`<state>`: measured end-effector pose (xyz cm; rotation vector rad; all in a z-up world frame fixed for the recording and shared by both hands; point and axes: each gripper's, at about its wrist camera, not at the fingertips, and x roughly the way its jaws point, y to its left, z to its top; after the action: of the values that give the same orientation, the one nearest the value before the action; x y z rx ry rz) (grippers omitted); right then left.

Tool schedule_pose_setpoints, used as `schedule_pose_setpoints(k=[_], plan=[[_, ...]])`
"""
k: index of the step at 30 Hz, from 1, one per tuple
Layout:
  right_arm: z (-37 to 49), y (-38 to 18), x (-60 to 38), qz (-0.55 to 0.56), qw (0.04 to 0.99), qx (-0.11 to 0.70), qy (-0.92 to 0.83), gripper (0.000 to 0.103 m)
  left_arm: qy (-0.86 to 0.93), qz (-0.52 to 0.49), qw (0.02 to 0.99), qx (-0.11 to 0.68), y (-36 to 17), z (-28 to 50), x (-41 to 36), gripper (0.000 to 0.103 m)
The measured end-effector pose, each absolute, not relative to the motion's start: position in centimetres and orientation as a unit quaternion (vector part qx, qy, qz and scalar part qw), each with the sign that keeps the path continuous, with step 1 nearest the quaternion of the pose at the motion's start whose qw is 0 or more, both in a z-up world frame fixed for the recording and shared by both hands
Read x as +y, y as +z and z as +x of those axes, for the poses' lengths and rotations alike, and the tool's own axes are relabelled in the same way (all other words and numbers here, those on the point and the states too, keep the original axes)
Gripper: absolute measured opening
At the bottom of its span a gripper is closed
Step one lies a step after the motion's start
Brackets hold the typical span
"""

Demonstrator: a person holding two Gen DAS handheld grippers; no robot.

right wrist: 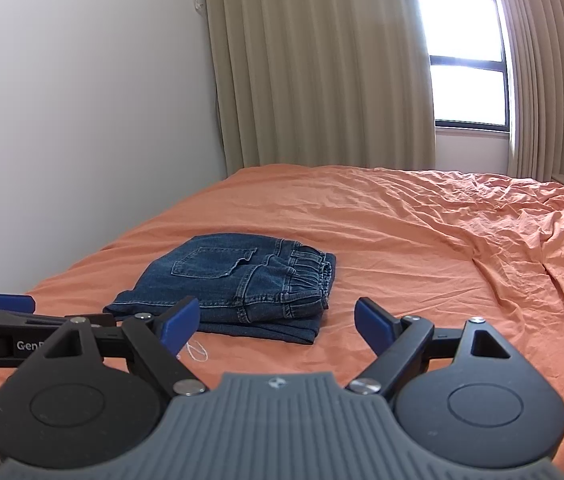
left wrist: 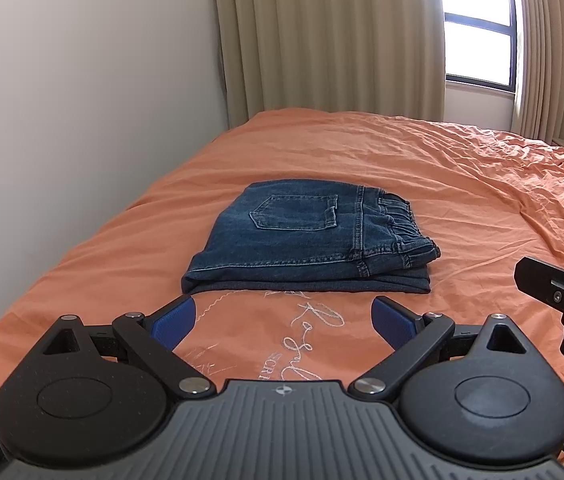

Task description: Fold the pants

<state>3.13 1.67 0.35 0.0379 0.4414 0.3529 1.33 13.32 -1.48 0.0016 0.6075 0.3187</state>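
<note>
**Jeans folded, both tongs off the cloth**

You held both tongs spread wide and empty, near you and short of the pants point(left wrist: 305, 236). The pants lay as a compact folded stack on the orange bedsheet point(left wrist: 421, 160), waistband to the right, long axis running left to right. They sat straight ahead of your left gripper point(left wrist: 283, 316) and ahead-left of your right gripper point(right wrist: 276, 322), so the left was the nearer. The fold looked finished.
</note>
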Motion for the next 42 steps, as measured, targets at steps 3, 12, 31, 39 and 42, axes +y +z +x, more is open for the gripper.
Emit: schedule_pose_setpoints(k=[3, 12, 31, 39, 42], plan=[[3.1, 0.5, 1.7, 0.018, 0.96, 0.217, 0.175, 0.081, 0.155, -0.001, 0.942, 0.297, -1.4, 1.3, 13.3, 0.103], [2.8, 0.5, 1.7, 0.017, 0.96, 0.215, 0.177, 0.081, 0.151, -0.002, 0.943, 0.295, -1.2, 1.2, 13.2, 0.103], [3.6, 0.2, 1.2, 0.019, 0.958, 0.231, 0.171, 0.081, 0.147, -0.001, 0.945, 0.292, -1.0, 1.4, 12.8, 0.103], [3.6, 0.1, 1.2, 0.018, 0.957, 0.233, 0.171, 0.081, 0.142, -0.001, 0.947, 0.289, -0.6, 1.2, 12.4, 0.103], [3.5, 0.0, 1.1, 0.019, 0.957, 0.233, 0.171, 0.081, 0.141, -0.001, 0.947, 0.288, -0.5, 1.2, 12.3, 0.103]])
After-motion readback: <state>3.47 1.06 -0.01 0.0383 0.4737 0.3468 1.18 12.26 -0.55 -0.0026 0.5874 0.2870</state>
